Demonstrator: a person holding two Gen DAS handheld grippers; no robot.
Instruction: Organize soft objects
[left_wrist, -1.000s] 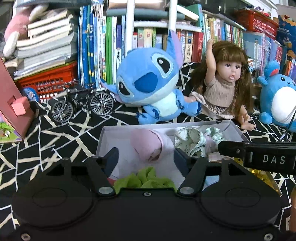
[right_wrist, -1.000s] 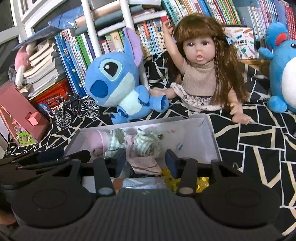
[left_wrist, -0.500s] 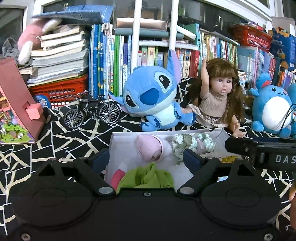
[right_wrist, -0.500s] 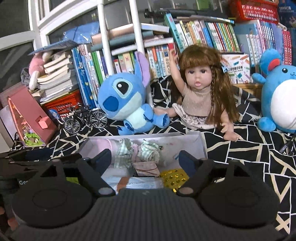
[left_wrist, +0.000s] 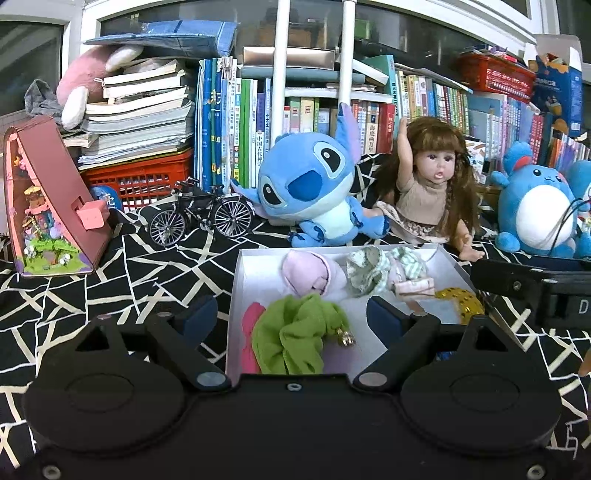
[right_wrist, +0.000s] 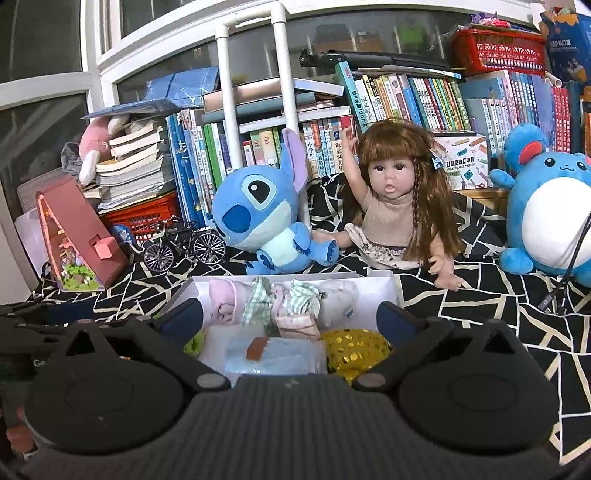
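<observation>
A white box (left_wrist: 242, 266) (right_wrist: 389, 286) lies on the black patterned cloth and holds soft items: a green scrunchie (left_wrist: 299, 334), a pink roll (left_wrist: 308, 273) (right_wrist: 223, 301), green checked cloth pieces (left_wrist: 369, 269) (right_wrist: 280, 301), a gold sequin piece (left_wrist: 460, 302) (right_wrist: 354, 347) and a pale blue packet (right_wrist: 275, 354). My left gripper (left_wrist: 291, 319) is open and empty above the box's near left part. My right gripper (right_wrist: 290, 321) is open and empty above the box's near edge; it shows at the right of the left wrist view (left_wrist: 532, 284).
Behind the box sit a blue Stitch plush (left_wrist: 314, 188) (right_wrist: 262, 218), a doll (left_wrist: 430, 192) (right_wrist: 399, 206) and a round blue plush (left_wrist: 535, 210) (right_wrist: 546, 214). A model bicycle (left_wrist: 201, 214), a pink triangular house (left_wrist: 48, 206), red baskets and shelves of books stand at the back.
Both grippers have drawn back and up from the box, so more of it shows. Their fingers have spread wider. The green scrunchie lies in the box.
</observation>
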